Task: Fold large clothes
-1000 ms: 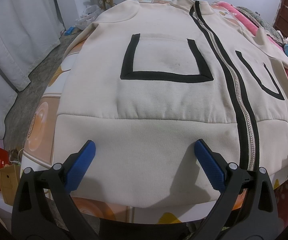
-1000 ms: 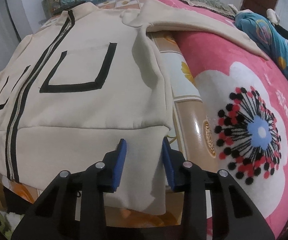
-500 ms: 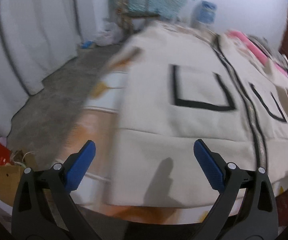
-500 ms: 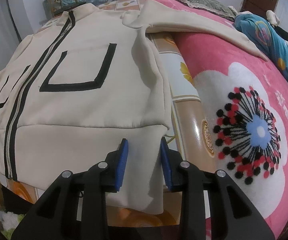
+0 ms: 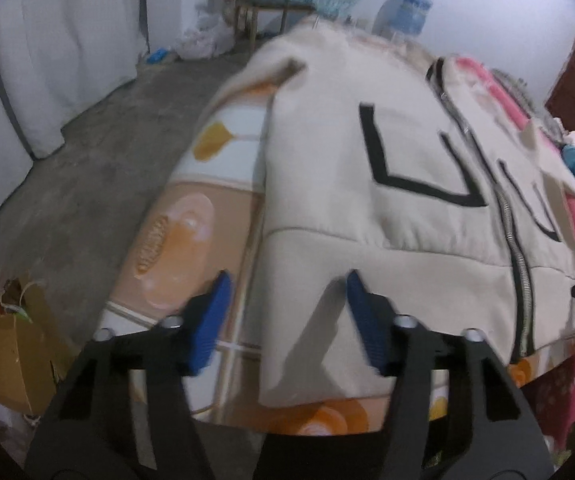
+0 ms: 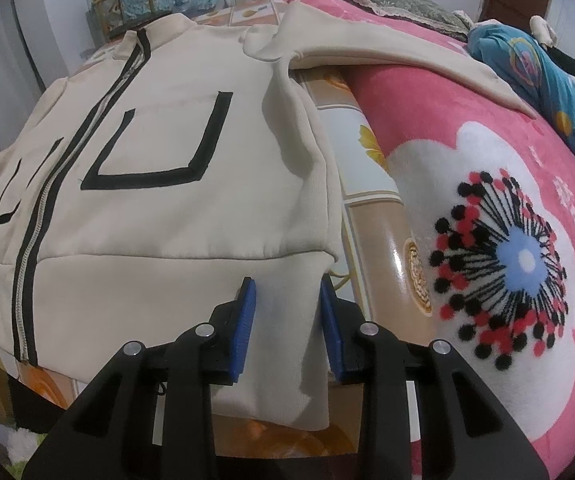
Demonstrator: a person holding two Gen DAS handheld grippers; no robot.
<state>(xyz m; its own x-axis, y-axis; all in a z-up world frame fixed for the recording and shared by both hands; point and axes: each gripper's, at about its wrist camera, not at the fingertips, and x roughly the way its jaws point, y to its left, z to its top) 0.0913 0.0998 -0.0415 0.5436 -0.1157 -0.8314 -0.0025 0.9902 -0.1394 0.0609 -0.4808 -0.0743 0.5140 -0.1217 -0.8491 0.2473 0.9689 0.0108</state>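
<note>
A large cream zip-up jacket point(image 5: 367, 208) with black pocket outlines lies flat, front up, on a bed; it also shows in the right wrist view point(image 6: 159, 232). My left gripper point(image 5: 287, 312) is open, its jaws astride the jacket's left hem corner. My right gripper point(image 6: 287, 324) is partly open, its blue pads either side of the right hem corner, with cloth between them. One sleeve point(image 6: 387, 48) stretches away across the pink blanket.
The bed has an orange-patterned sheet point(image 5: 191, 224) and a pink flowered blanket point(image 6: 507, 240). The grey floor point(image 5: 87, 160), white curtains and a paper bag point(image 5: 11, 360) lie to the left. A blue bundle point(image 6: 535, 72) lies far right. A chair and water bottle stand behind.
My left gripper has slid left along the hem to the jacket's left corner and its jaws have narrowed. My right gripper has barely moved at the right corner.
</note>
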